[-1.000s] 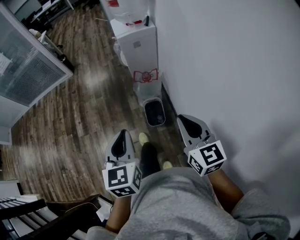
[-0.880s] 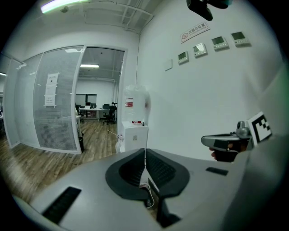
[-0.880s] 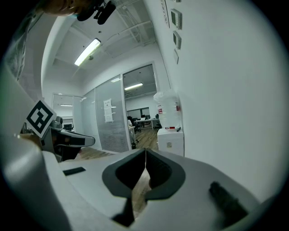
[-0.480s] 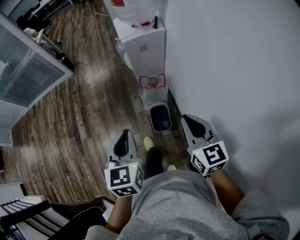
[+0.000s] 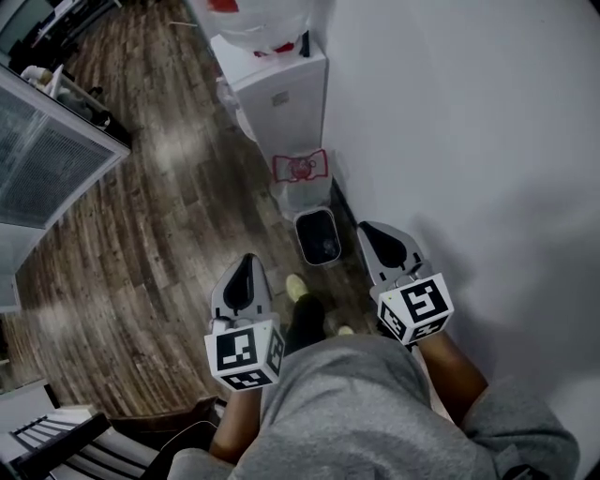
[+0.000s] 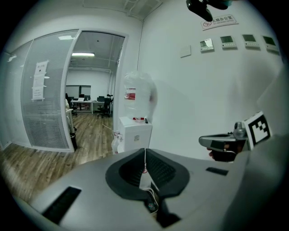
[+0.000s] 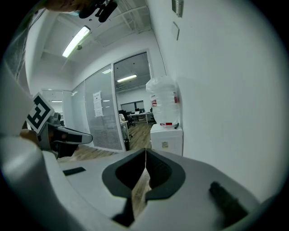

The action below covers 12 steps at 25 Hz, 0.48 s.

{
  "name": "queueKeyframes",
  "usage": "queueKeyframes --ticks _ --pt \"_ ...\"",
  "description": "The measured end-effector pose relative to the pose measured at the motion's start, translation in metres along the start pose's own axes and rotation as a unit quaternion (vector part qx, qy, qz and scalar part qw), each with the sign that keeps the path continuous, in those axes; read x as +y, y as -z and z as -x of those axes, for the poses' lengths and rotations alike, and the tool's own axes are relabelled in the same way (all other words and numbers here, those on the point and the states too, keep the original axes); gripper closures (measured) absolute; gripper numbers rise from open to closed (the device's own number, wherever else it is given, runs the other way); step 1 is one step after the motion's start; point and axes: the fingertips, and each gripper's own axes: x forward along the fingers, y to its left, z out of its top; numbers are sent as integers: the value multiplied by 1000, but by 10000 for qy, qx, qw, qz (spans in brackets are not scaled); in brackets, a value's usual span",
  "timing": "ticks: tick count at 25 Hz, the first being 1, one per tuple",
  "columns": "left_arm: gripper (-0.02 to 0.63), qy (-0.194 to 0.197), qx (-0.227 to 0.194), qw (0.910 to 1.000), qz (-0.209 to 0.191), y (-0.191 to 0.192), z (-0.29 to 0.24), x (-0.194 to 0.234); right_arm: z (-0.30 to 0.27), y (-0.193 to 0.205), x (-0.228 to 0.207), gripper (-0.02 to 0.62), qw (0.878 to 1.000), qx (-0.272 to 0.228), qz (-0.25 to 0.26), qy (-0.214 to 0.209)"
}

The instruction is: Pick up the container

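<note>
You hold both tools out in front of you over the wooden floor (image 5: pixel 141 234), with the white wall (image 5: pixel 469 141) running along your right. Your left gripper (image 6: pixel 144 151) has its jaws pressed together, with nothing between the pads. Your right gripper (image 7: pixel 145 152) is the same: jaws closed tip to tip and nothing in them. Each tool shows at the edge of the other's camera, side by side and apart.

The container (image 5: pixel 317 236) sits on the floor at the foot of the wall, on the near side of the water dispenser (image 5: pixel 277 89) and just beside its base. From above it looks like a small dark open-topped bin, though the light is too dim to tell whether anything lies inside. It is beyond both grippers: a little past the tip of the right one and to its left, farther off and to the right of the left one. Neither tool touches it.

The dispenser is a white cabinet with a large bottle (image 5: pixel 248 19) on top (red label showing in both gripper views). Far left stands a glass partition (image 5: pixel 47 159). One pale shoe (image 5: pixel 297 286) shows on the floor between the grippers, near the container
</note>
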Motion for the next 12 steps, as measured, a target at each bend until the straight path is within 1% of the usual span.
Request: queueKeyframes --ticks 6,12 --pt "586 153 13 9999 56 -13 -27 26 -31 -8 1 571 9998 143 83 119" --pt "586 265 83 9996 92 -14 -49 53 -64 -9 6 571 9990 318 257 172"
